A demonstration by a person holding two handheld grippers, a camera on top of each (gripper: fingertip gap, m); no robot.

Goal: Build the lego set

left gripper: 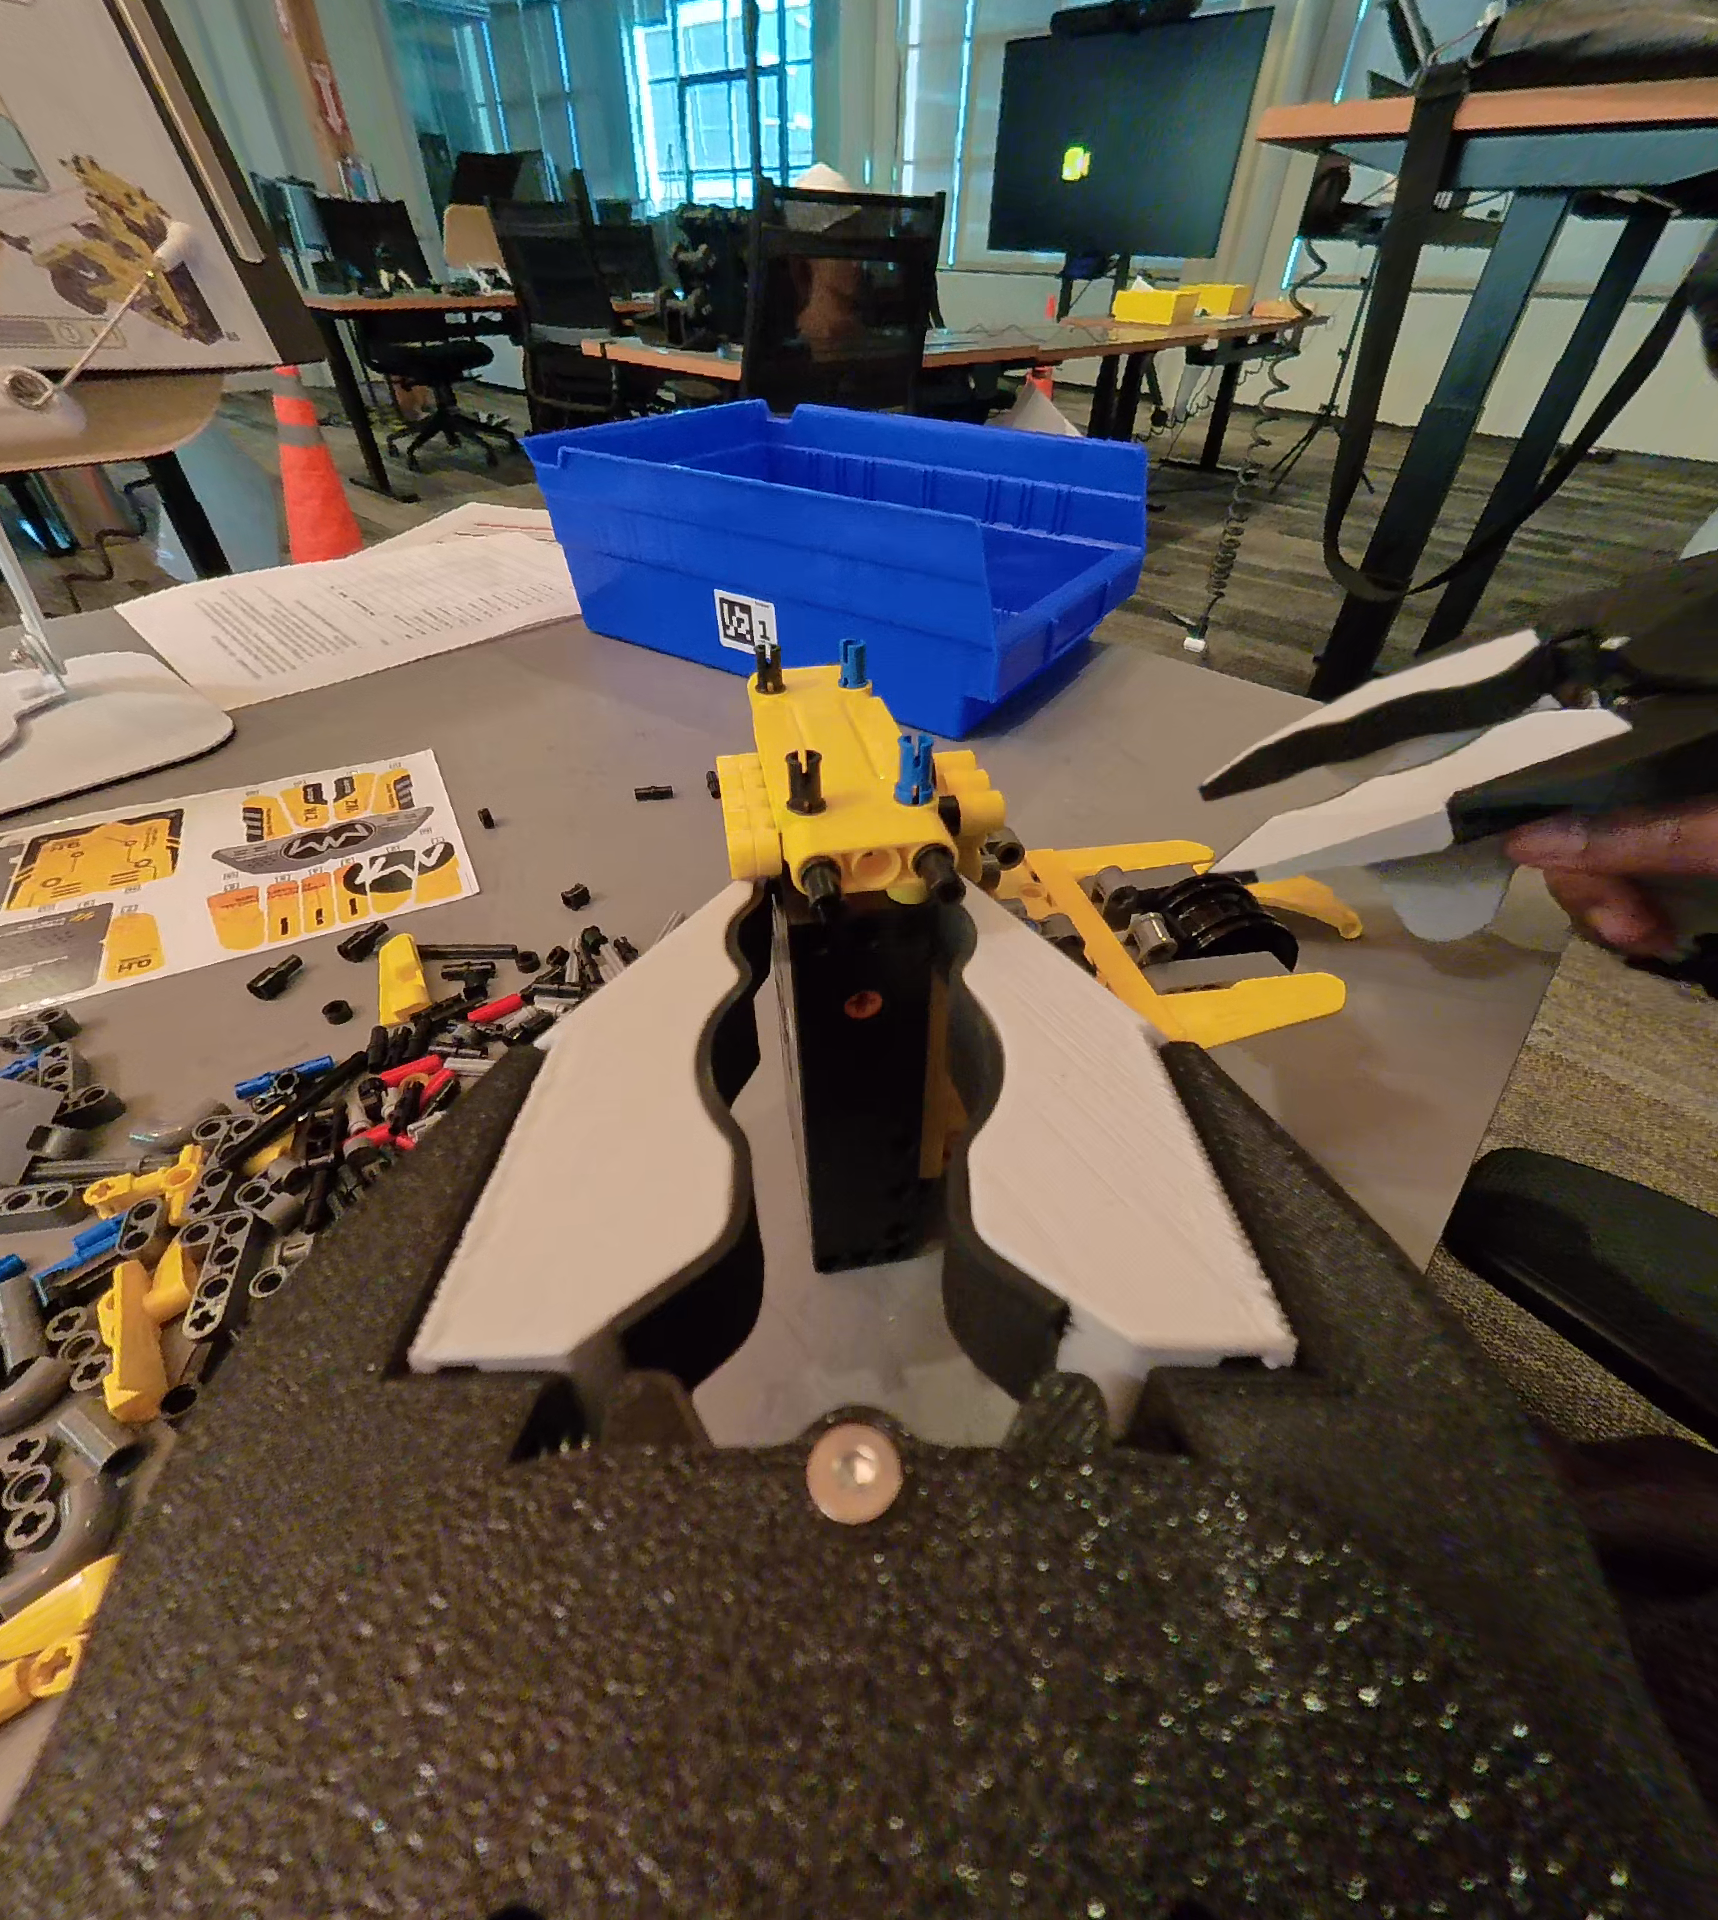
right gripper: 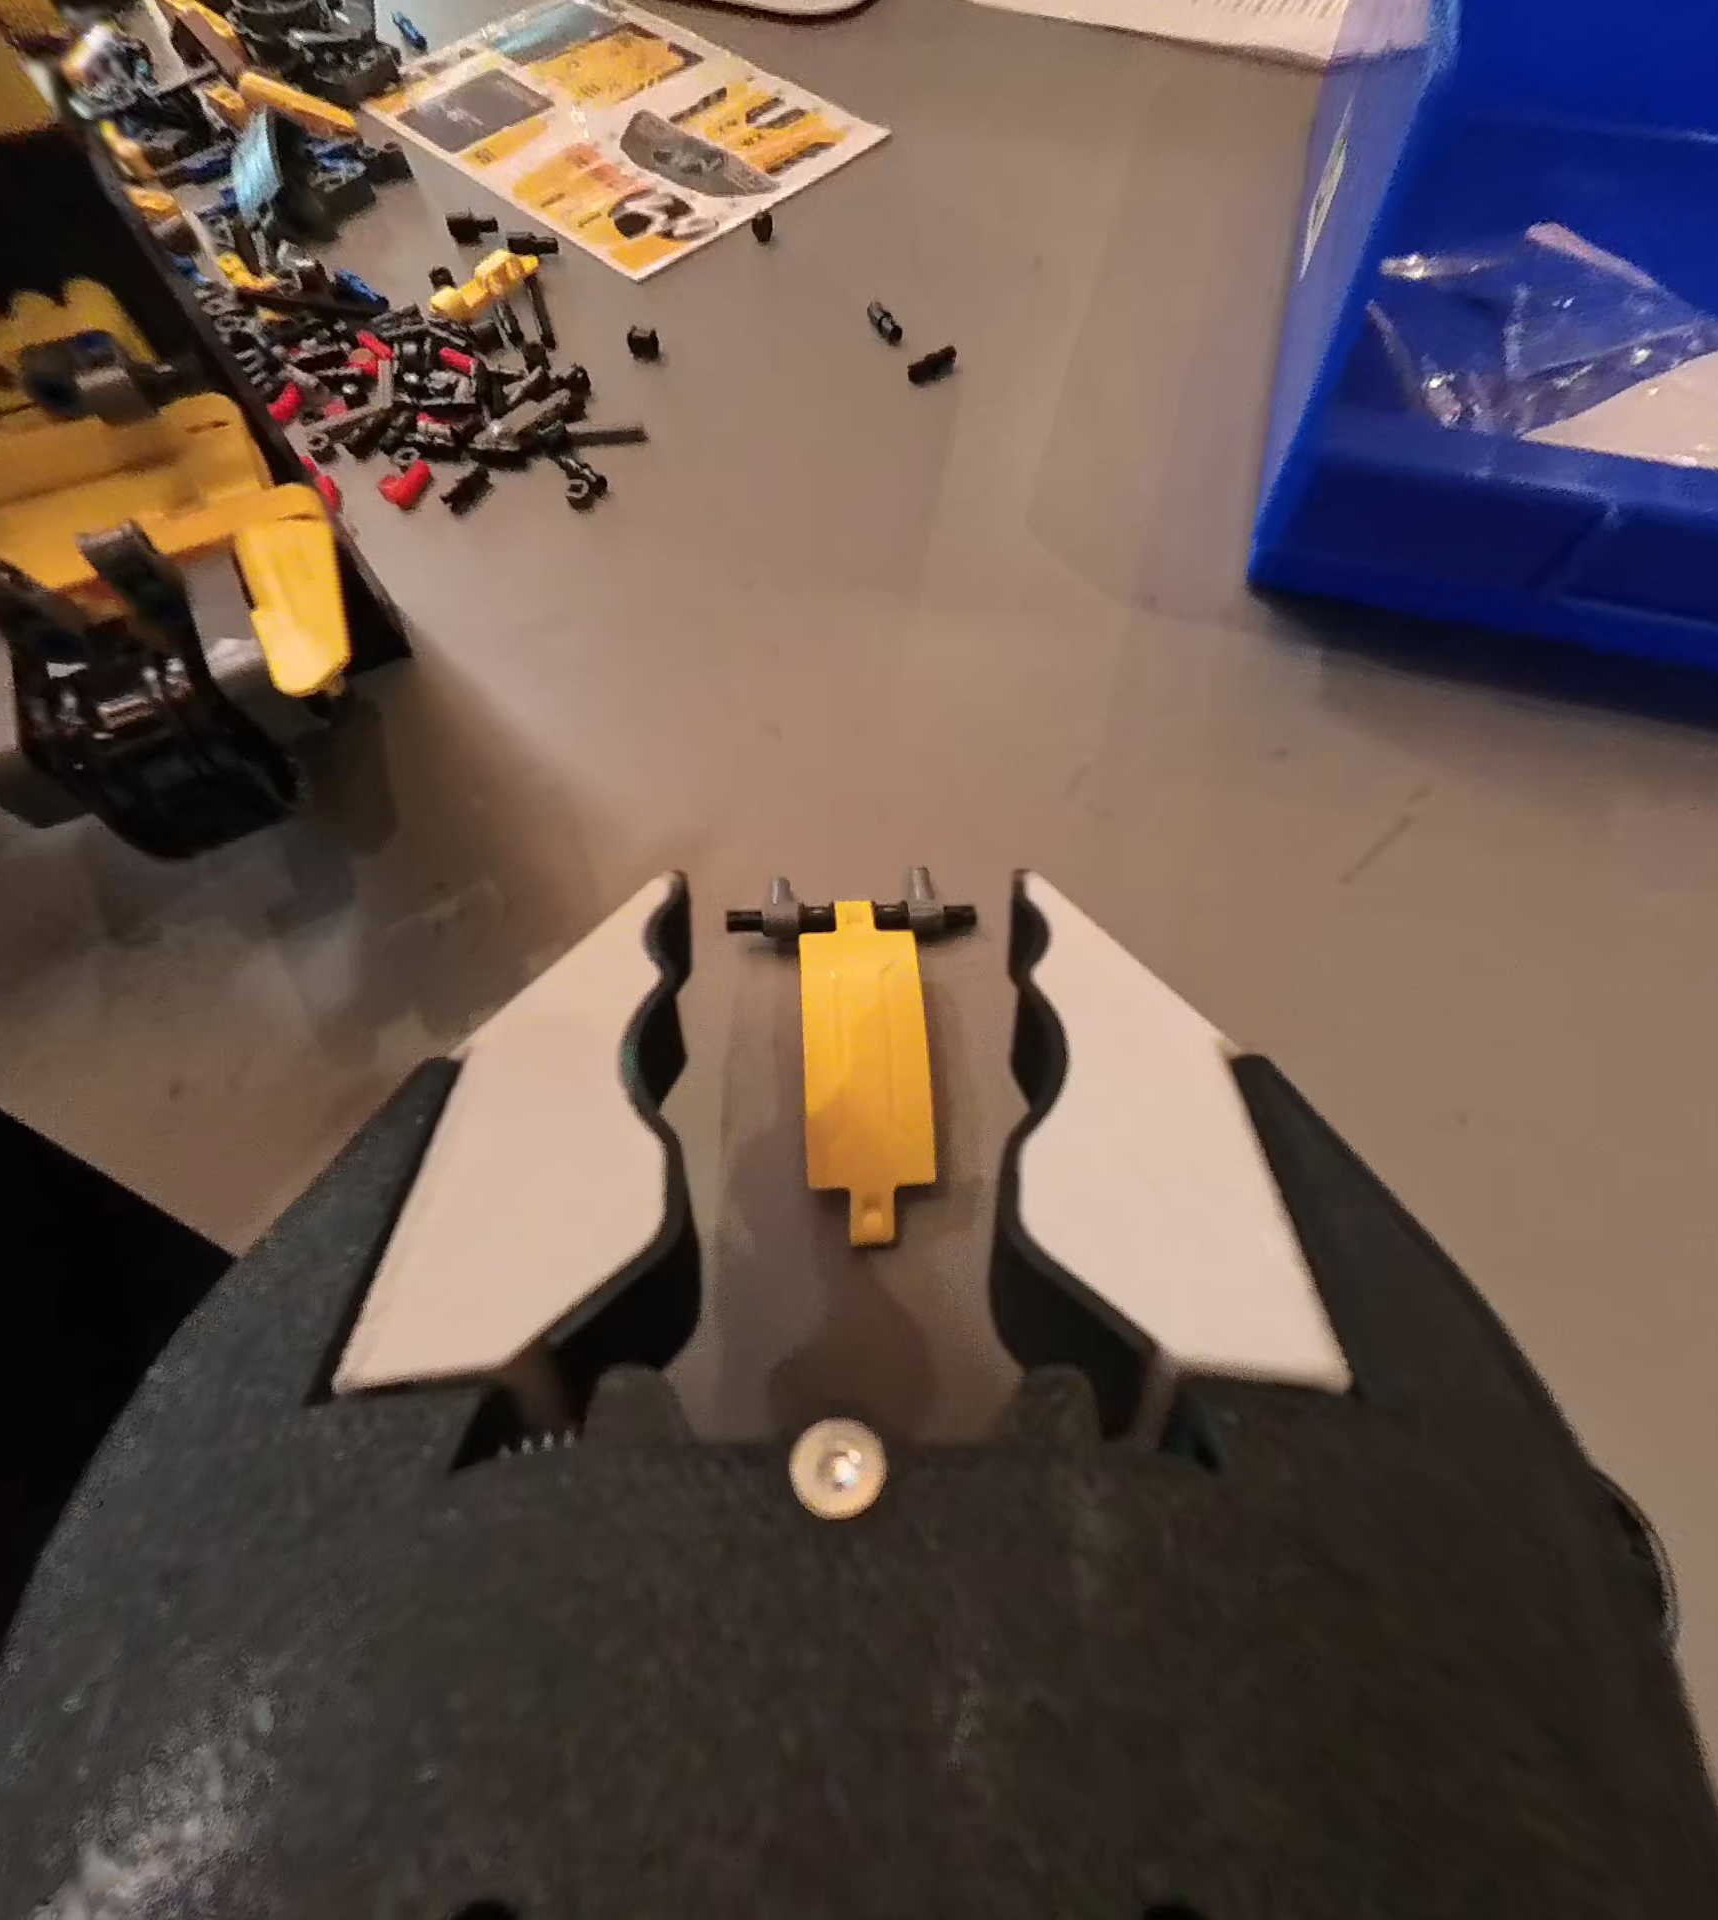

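Two tongs work one grey desk (left gripper: 574,727): the left tongs (left gripper: 850,914) are clamped on the black body of a yellow-and-black brick model (left gripper: 855,790), propping it upright at frame centre so its pin-studded top stays reachable. The right tongs (right gripper: 850,914) hang wide and empty, straddling without touching a yellow panel piece (right gripper: 865,1049) lying flat at frame centre, with the blue bin (right gripper: 1561,416) at upper right

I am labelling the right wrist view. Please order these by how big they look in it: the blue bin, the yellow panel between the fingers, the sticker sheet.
1. blue bin, cut off by the frame
2. sticker sheet and yellow panel: look alike; the panel lies nearer the camera, so unsure
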